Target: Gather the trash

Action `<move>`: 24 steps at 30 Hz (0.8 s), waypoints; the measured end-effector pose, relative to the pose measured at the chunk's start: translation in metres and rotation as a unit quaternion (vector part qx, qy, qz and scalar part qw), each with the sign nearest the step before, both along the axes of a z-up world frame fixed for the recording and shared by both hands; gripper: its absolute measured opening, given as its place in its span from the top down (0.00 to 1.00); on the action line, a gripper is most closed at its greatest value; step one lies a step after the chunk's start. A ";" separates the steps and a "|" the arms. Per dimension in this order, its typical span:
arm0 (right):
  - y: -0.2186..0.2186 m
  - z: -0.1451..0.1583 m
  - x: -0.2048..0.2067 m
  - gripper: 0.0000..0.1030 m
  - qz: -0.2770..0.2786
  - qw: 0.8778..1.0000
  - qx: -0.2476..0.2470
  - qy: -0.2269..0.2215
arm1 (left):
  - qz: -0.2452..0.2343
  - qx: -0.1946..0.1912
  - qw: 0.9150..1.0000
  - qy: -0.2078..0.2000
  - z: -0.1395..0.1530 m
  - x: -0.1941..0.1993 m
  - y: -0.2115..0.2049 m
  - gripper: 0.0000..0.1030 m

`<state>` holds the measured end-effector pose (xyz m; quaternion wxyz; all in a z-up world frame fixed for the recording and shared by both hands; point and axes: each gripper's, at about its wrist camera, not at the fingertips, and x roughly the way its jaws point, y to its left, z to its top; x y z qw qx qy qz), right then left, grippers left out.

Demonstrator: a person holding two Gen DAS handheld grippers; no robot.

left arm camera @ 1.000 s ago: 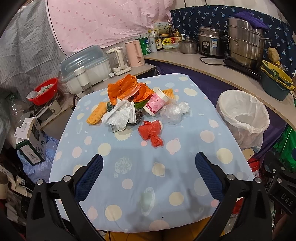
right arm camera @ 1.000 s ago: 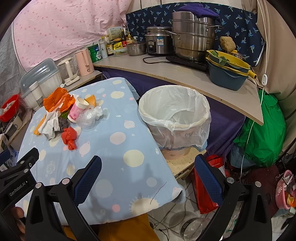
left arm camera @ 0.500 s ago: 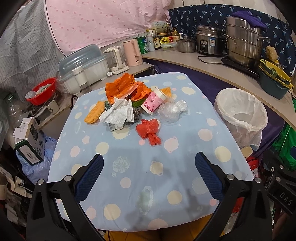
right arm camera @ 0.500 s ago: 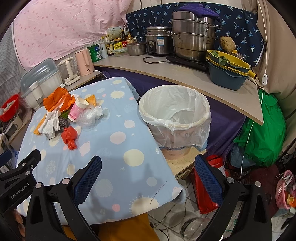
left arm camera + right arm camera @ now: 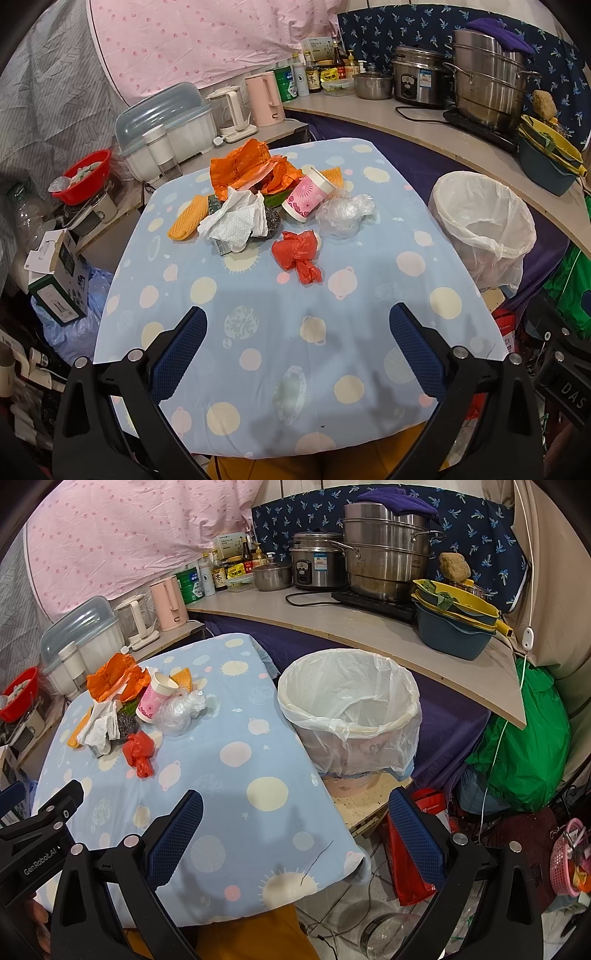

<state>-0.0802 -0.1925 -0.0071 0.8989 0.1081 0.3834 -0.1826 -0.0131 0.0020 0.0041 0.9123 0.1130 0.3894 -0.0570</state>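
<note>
Jaws on my left gripper (image 5: 298, 345) stand wide apart, nothing between the blue pads, hovering over the near part of the blue dotted tablecloth (image 5: 280, 325). My right gripper (image 5: 295, 829) is equally spread and empty, over the table's near right corner. Trash sits clustered on the far half of the cloth: red plastic bag (image 5: 298, 254) nearest, crumpled white tissue (image 5: 236, 221) to its left, pink paper cup (image 5: 308, 199) lying tilted, clear plastic wrap (image 5: 343, 216) touching it, orange bag (image 5: 243, 168) behind. White-lined bin (image 5: 349, 710) stands just beside the table's right edge.
</note>
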 end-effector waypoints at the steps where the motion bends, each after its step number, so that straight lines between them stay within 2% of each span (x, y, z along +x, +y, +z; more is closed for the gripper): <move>1: 0.000 0.000 0.000 0.06 0.000 1.000 0.000 0.000 | 0.000 0.000 1.000 0.000 -0.001 0.000 0.000 0.08; 24: 0.000 0.000 0.000 0.06 0.001 1.000 0.000 0.000 | 0.007 0.000 1.000 0.004 -0.006 0.003 0.004 0.08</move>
